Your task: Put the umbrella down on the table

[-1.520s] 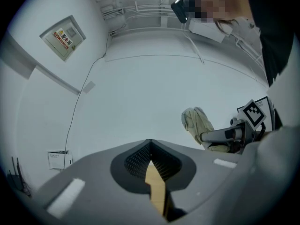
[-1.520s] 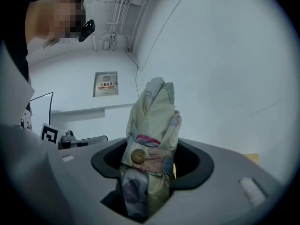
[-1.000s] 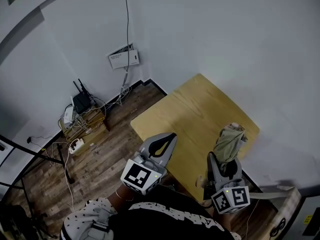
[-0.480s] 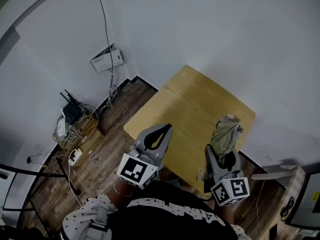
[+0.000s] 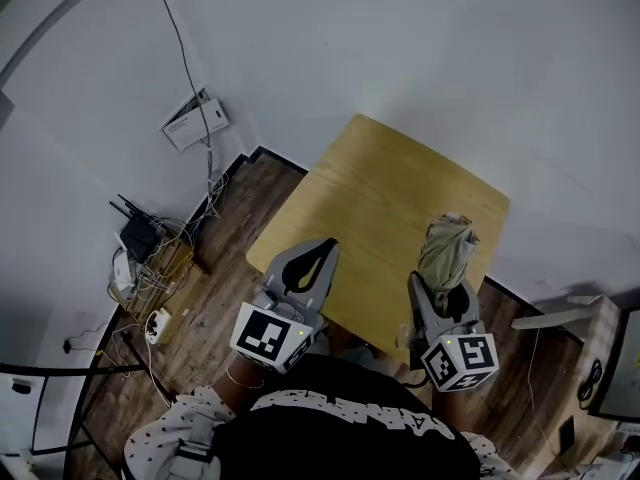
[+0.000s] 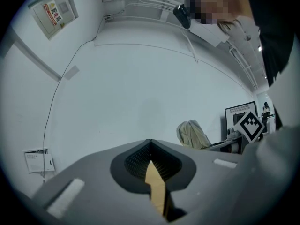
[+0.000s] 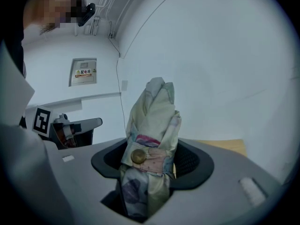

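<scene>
Over the near edge of the table (image 5: 370, 198), your right gripper (image 5: 441, 296), clamped on the umbrella (image 5: 446, 248), has dipped, so set-down nears; left gripper (image 5: 318, 260) closed, empty.

Umbrella (image 5: 447, 251) in right gripper (image 5: 440, 288), over table's (image 5: 380, 188) near right part. Left gripper (image 5: 325, 253) to its left, at table's near edge.

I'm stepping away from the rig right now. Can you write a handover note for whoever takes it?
Left gripper: shut, empty, by the table's near left edge.
Right gripper: shut on the folded umbrella, which sticks out past the jaws.
Umbrella: over the table's near right part, not laid down.
Done: umbrella is in the grip and at the table.
Left: lower it onto the table, open the jaws, draw back.
</scene>
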The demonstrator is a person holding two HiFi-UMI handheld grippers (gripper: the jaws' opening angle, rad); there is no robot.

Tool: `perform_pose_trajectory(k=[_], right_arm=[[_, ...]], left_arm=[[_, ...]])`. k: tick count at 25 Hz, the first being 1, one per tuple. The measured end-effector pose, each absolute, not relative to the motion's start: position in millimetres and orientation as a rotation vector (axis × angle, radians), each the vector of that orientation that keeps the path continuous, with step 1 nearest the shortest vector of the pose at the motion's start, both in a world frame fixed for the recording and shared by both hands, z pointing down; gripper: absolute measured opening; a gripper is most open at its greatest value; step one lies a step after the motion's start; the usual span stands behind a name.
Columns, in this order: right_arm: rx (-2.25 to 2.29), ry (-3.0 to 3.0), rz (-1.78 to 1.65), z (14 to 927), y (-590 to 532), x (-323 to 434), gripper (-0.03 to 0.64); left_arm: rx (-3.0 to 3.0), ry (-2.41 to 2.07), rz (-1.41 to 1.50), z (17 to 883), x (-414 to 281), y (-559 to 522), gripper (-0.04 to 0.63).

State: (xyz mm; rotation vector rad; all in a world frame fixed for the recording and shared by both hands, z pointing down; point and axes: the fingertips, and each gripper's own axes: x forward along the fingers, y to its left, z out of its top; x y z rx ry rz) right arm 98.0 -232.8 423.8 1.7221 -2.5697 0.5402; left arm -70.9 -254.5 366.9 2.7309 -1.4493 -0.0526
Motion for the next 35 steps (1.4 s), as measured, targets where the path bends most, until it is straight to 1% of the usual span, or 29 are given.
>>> perform_pose_trajectory(k=[25,35], right_arm=[[1.700,-2.423,0.621,480,-245,97,0.287],[1.679,-2.413,0.623,487,-253,95,0.287]], left_arm=[[2.706,-1.450,-0.034,375,-74,-257,0.000],[2.704,-1.459,-0.044,373,-73,-261,0.000]])
